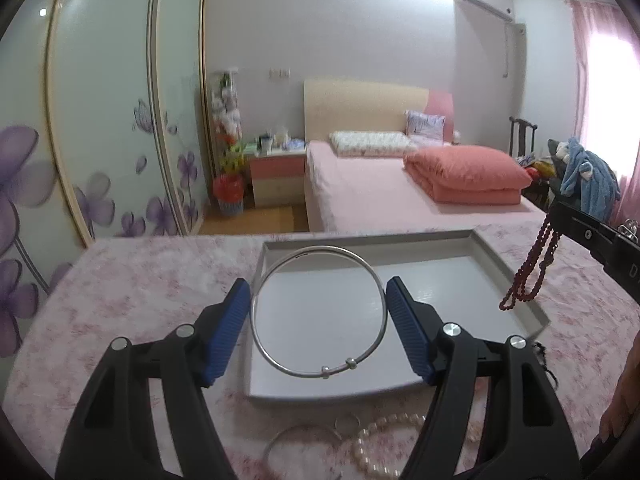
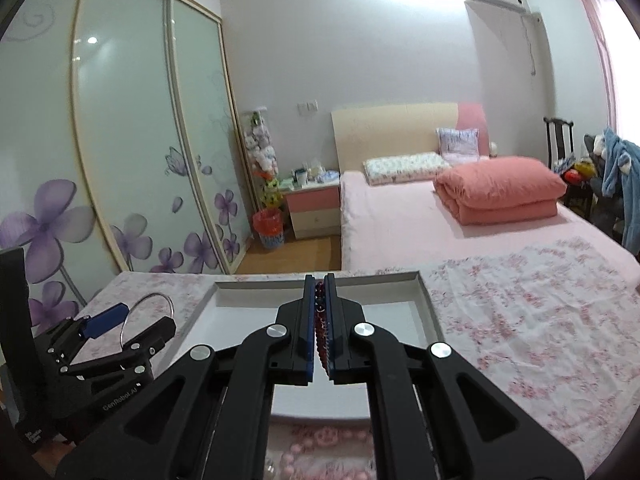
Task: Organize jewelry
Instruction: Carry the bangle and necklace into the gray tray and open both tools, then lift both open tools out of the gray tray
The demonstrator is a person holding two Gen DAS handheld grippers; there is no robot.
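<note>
My left gripper [image 1: 318,286] is shut on a silver bangle [image 1: 280,354], gripped across its width and held above the shallow grey tray [image 1: 520,280]. It also shows in the right wrist view [image 2: 132,320] with the bangle [image 2: 168,300]. My right gripper [image 2: 319,280] is shut on a dark red bead string [image 2: 320,336] over the tray [image 2: 424,300]. In the left wrist view the bead string [image 1: 532,272] hangs from the right gripper [image 1: 554,210] above the tray's right rim.
On the floral cloth [image 1: 140,280] near me lie another silver bangle [image 1: 296,438], a small ring [image 1: 348,424] and a pearl bracelet [image 1: 384,444]. A bed [image 1: 380,188], wardrobe doors [image 1: 100,120] and a nightstand [image 1: 276,176] stand beyond.
</note>
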